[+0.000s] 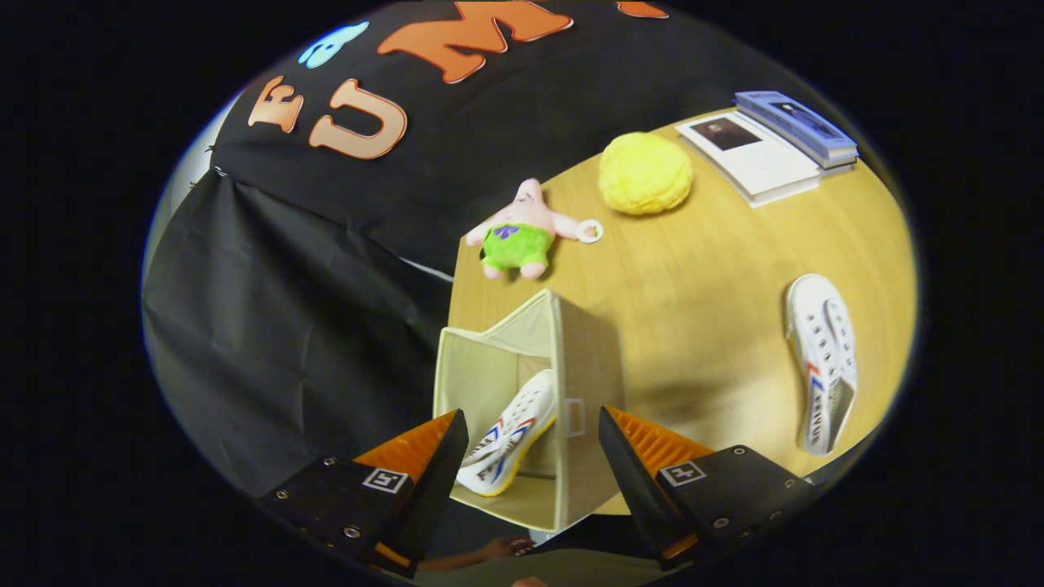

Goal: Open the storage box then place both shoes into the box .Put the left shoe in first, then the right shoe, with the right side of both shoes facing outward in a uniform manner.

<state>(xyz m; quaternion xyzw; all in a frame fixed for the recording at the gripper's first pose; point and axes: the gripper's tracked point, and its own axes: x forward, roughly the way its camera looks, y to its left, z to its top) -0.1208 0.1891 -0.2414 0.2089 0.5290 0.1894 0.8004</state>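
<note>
White shoe point(822, 371) lying well off right of open, empty hand-held gripper point(533, 444), lengthwise parallel to fingers, box point(583, 367) between.

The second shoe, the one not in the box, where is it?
The second shoe lies on the wooden table, well off to the right of the storage box and the open gripper, nearer than the books.
</note>
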